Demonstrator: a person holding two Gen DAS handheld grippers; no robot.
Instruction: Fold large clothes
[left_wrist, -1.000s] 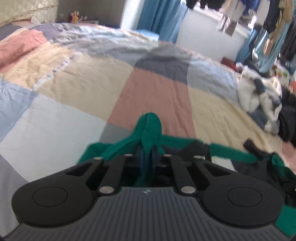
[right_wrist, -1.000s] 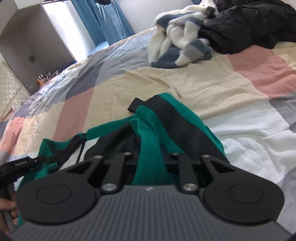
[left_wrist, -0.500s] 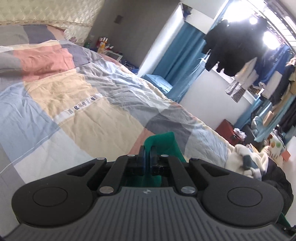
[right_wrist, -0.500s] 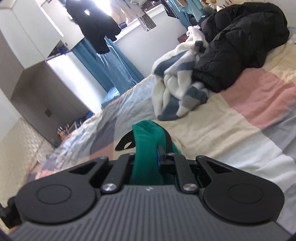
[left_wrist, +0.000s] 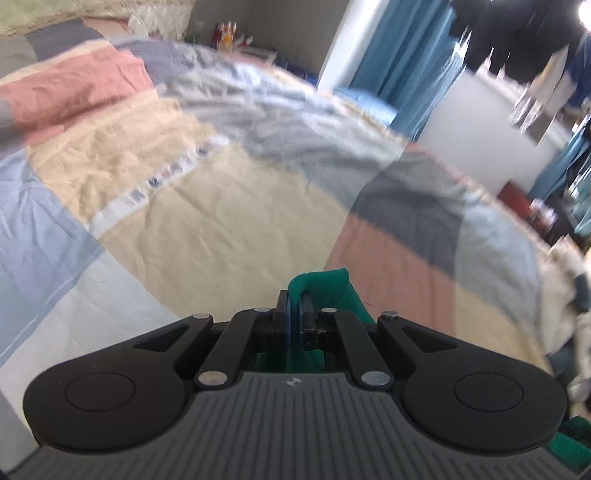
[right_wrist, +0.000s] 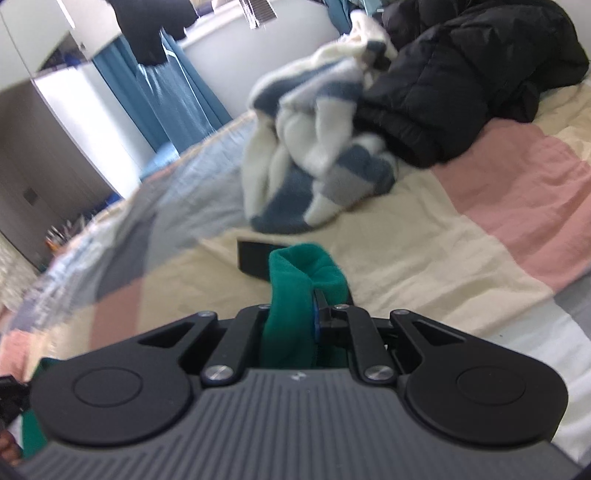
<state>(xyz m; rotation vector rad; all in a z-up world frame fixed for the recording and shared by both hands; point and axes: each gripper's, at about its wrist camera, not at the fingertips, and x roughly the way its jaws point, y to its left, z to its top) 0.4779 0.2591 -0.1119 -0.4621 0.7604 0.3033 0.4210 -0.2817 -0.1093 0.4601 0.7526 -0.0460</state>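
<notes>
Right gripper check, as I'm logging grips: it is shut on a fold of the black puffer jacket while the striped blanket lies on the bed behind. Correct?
Not quite. The right wrist view shows the right gripper shut on a fold of the green garment, not the black puffer jacket, which lies on the bed beside the striped blanket.

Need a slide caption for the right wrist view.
Right gripper shut on green garment above patchwork bedspread; striped fleece beyond.

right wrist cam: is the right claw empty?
No, the right claw is shut on a fold of the green garment, which bunches up between its fingers above the patchwork bedspread.
</notes>
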